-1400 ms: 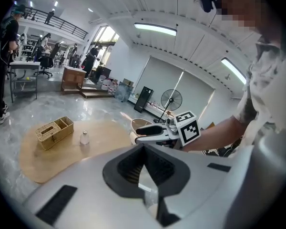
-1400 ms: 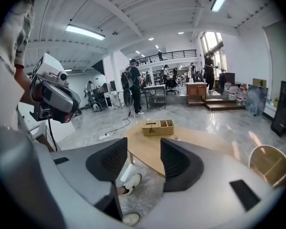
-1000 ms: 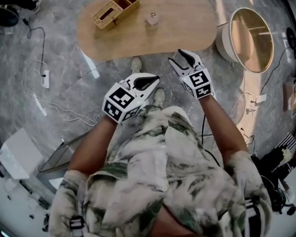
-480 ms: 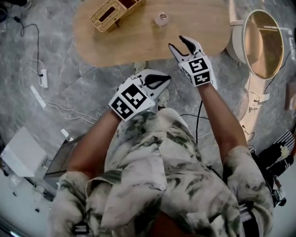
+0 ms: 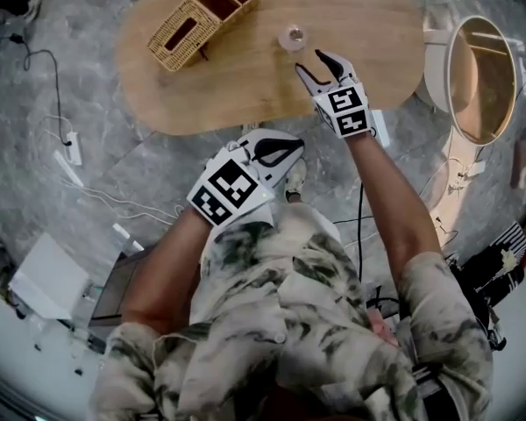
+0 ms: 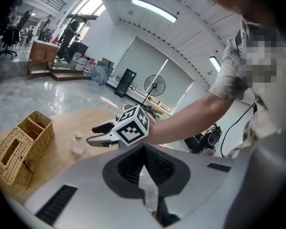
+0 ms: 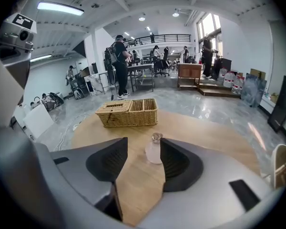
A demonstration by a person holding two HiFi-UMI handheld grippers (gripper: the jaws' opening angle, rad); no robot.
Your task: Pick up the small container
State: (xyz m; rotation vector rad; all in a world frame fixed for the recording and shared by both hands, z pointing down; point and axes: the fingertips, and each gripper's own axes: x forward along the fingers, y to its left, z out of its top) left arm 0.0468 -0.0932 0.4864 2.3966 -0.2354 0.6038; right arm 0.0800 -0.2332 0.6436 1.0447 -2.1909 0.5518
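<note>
A small clear container (image 5: 293,36) with a metal cap stands upright on the oval wooden table (image 5: 245,86). My right gripper (image 5: 315,63) hovers open over the table, its tips just short of the container. In the right gripper view the container (image 7: 154,149) stands just ahead of the open right gripper (image 7: 144,144), nearer the right jaw. My left gripper (image 5: 285,150) hangs shut and empty off the table's near edge, above the floor. The left gripper view shows the left gripper (image 6: 144,161), the container (image 6: 78,143) and the right gripper (image 6: 93,133) close beside it.
A woven two-part basket (image 5: 193,20) lies at the table's far left. A round white tub (image 5: 482,77) stands on the floor to the right. Cables (image 5: 96,191) and a white box (image 5: 44,274) lie on the grey floor at left. People (image 7: 117,63) stand far off.
My right gripper has moved forward over the table and now sits close to the container. The left gripper has kept its place near the body, still shut.
</note>
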